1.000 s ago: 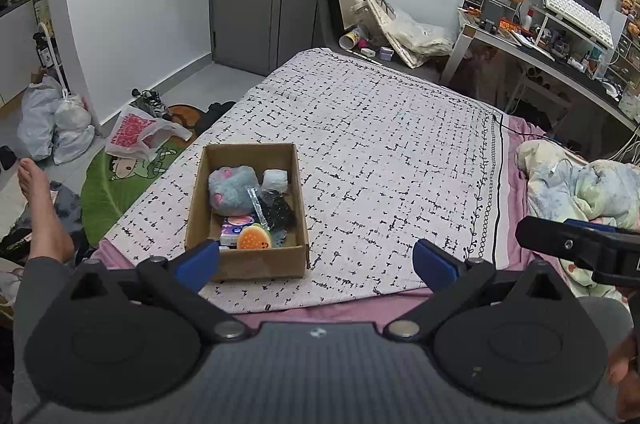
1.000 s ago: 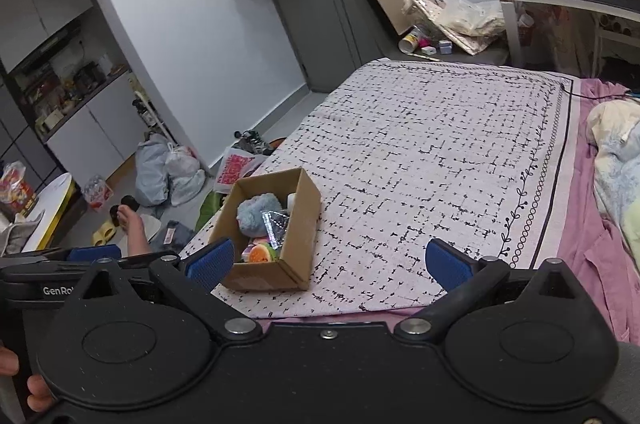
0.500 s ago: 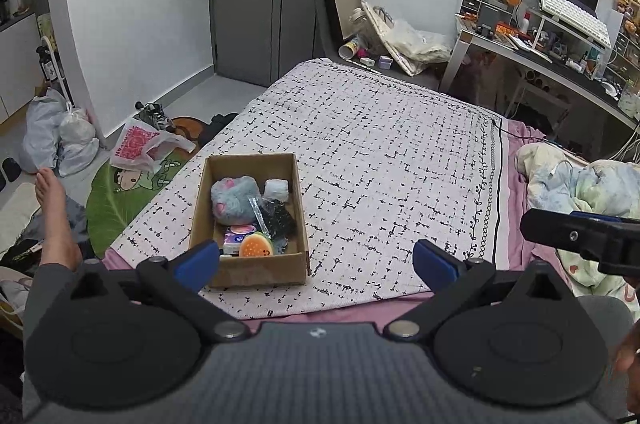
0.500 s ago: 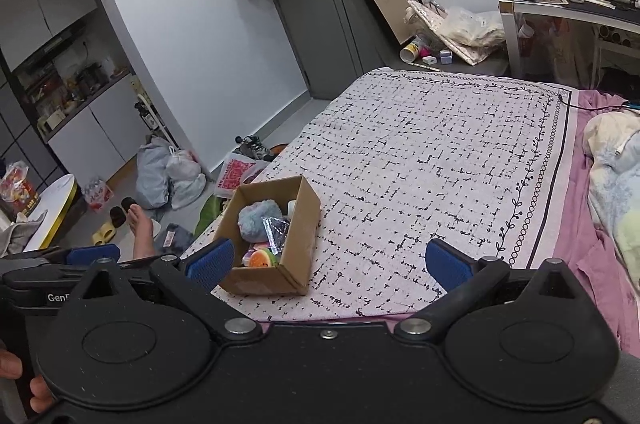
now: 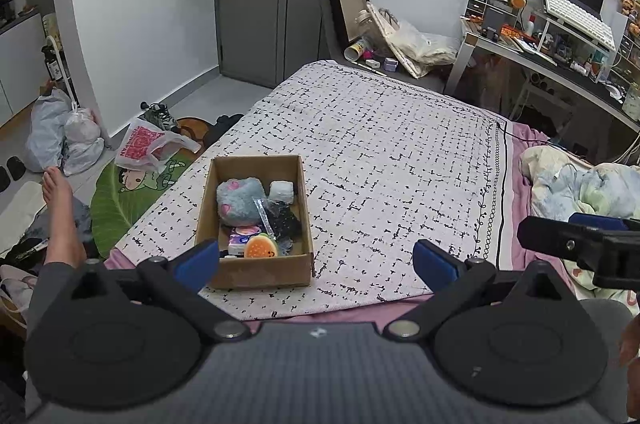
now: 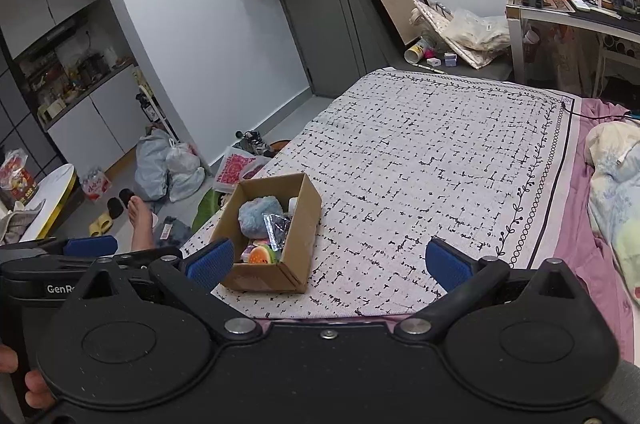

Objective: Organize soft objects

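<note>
both hand-held grippers, left [image 5: 316, 260] and right [image 6: 327, 266], are spread and empty, so next is reaching into the box [image 5: 256, 270] on the bed [image 5: 400, 160].

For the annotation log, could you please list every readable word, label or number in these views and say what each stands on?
"GenRo", cut off by the right gripper's linkage: on the left gripper.
Red print on the plastic bag: too blurred to read.
Packets in the cardboard box: too small to read.
</note>
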